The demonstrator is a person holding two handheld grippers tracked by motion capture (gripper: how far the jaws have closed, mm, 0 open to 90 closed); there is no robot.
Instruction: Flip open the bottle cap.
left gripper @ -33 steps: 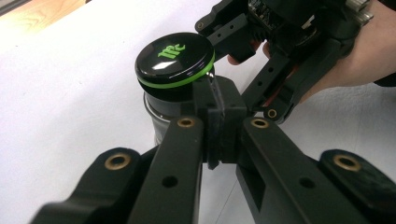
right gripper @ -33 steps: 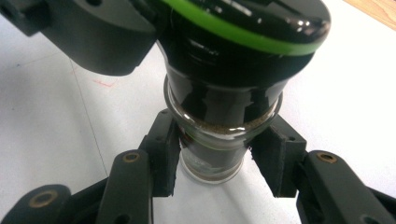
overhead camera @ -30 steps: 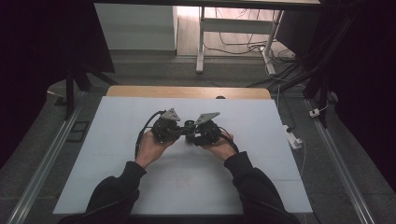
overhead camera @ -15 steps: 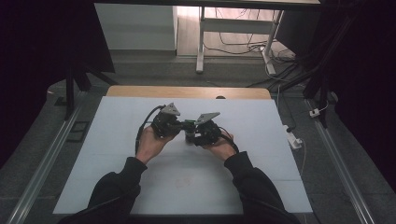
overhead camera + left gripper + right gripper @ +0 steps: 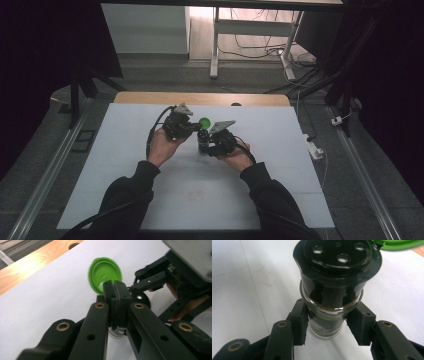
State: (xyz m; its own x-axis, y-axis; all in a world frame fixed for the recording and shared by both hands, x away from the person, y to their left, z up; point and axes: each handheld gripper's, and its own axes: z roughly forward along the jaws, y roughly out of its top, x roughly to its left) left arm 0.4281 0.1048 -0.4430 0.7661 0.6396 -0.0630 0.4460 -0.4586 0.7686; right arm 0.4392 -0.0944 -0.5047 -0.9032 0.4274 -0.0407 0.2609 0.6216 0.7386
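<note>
A small glass spice jar (image 5: pixel 325 322) with a black shaker top (image 5: pixel 337 257) stands on the white table, and my right gripper (image 5: pixel 325 326) is shut on its glass body. In the high view the jar (image 5: pixel 202 143) is at mid-table between both hands, with the right gripper (image 5: pixel 206 146) reaching in from its right. The jar's green flip lid (image 5: pixel 103 273) is swung up and open. My left gripper (image 5: pixel 115 291) is shut on the lid's near edge. From above, the left gripper (image 5: pixel 197 127) sits just left of the green lid (image 5: pixel 204 121).
The white tabletop (image 5: pixel 125 190) has a wooden strip (image 5: pixel 150 97) along its far edge with a small hole (image 5: pixel 236 104) in it. A power strip (image 5: pixel 314 149) and cables lie on the floor off the right side. Metal rails run down both sides.
The left gripper has lifted slightly and drawn left and away; the green lid, unseen before, now stands open above the jar. The right hand has kept still.
</note>
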